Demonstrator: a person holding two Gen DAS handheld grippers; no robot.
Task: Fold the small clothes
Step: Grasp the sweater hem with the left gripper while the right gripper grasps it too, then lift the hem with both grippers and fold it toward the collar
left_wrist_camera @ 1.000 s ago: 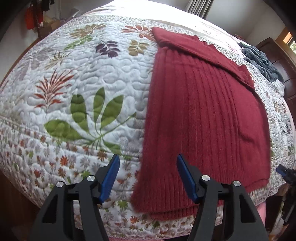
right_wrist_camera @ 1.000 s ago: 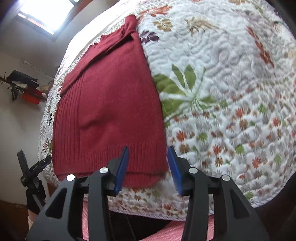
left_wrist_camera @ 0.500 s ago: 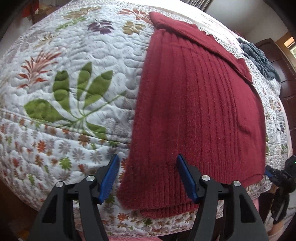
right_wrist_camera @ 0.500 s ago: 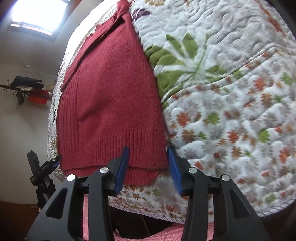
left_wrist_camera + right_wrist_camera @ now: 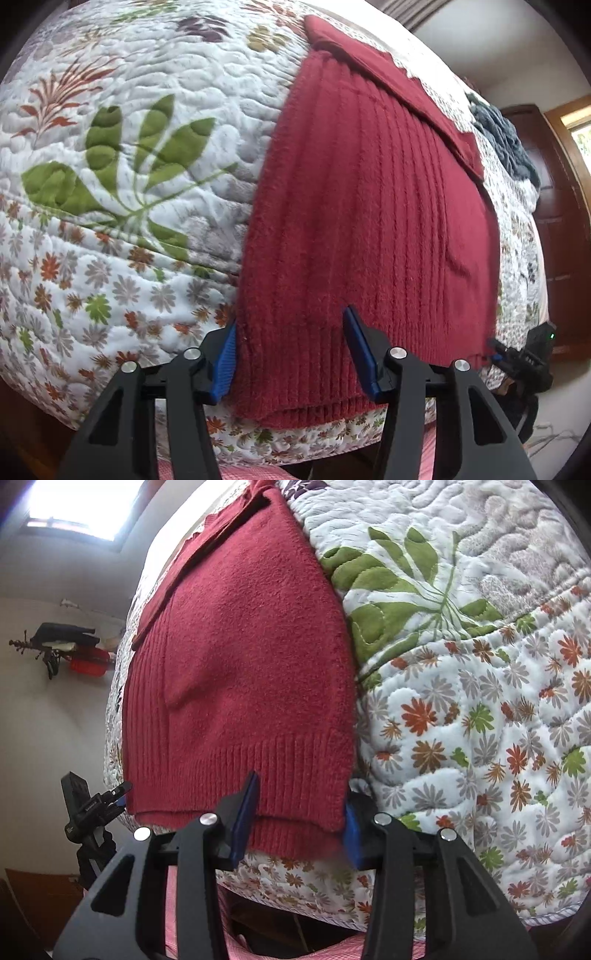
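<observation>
Both grippers reach in low at the near hem of the red knitted sweater (image 5: 369, 206), which lies flat on the floral quilt (image 5: 122, 177) with its hem hanging slightly over the quilt's near edge.

The left gripper (image 5: 291, 354) sits at the hem's left corner. Its jaws stand wide apart, one blue pad (image 5: 224, 363) just outside the sweater's left edge, the other lying over the ribbed knit; the corner lies between them, not yet pinched.

The right gripper (image 5: 298, 818) sits at the hem's right corner, jaws likewise spread. Its left pad (image 5: 245, 814) rests over the ribbing, and its right pad is partly tucked behind the sweater's right edge, so the corner sits in the gap, unclamped.

Only the left wrist view shows a grey-blue heap of cloth (image 5: 506, 144) beyond the sweater's far right corner, beside dark wooden furniture (image 5: 554, 221). Only the right wrist view shows a bright window (image 5: 74, 513) and a red item (image 5: 88, 661) against the wall, both left of the sweater. Each view catches the other gripper's tip at the hem's opposite end.
</observation>
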